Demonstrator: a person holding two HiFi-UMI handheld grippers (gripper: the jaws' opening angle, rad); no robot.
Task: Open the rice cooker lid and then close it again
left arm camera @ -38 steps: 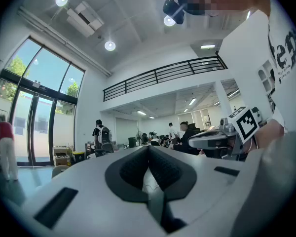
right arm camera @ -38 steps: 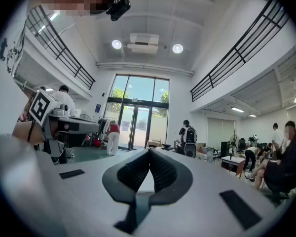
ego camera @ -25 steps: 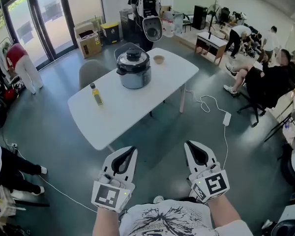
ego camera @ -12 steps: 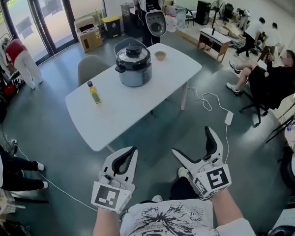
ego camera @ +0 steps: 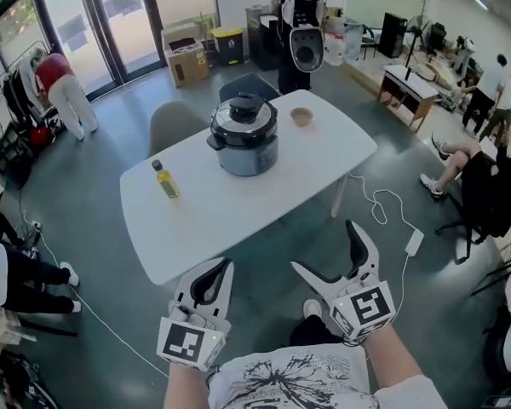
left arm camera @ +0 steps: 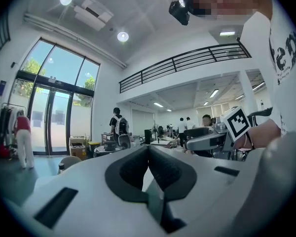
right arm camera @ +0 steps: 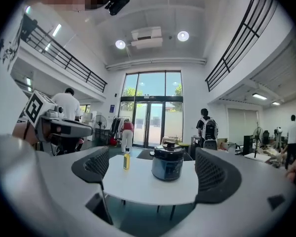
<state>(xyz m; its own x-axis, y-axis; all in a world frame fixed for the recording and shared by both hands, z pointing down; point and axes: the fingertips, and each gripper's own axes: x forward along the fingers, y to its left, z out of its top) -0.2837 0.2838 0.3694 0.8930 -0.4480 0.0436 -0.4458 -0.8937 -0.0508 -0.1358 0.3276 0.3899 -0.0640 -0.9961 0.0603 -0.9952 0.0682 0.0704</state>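
A dark grey rice cooker [ego camera: 246,141] with its black lid down stands near the middle of the white table [ego camera: 213,211]; the right gripper view shows the rice cooker [right arm camera: 168,165] straight ahead, well off. My left gripper [ego camera: 216,273] is held low in front of the table's near edge, shut, with nothing in it; its pads [left arm camera: 148,169] meet. To its right, my right gripper [ego camera: 332,250] stands open wide and empty, its fingers [right arm camera: 214,176] framing the table. Both are well short of the cooker.
On the table stand a yellow oil bottle [ego camera: 164,180] at the left and a small bowl [ego camera: 301,116] at the far right. A grey chair [ego camera: 170,126] is behind the table. A white cable and adapter [ego camera: 413,242] lie on the floor. A person with a backpack [ego camera: 303,25] stands beyond.
The right gripper's jaws went from shut to wide open. Both grippers have come nearer the table, which now lies closer and more central. The left gripper stays shut.
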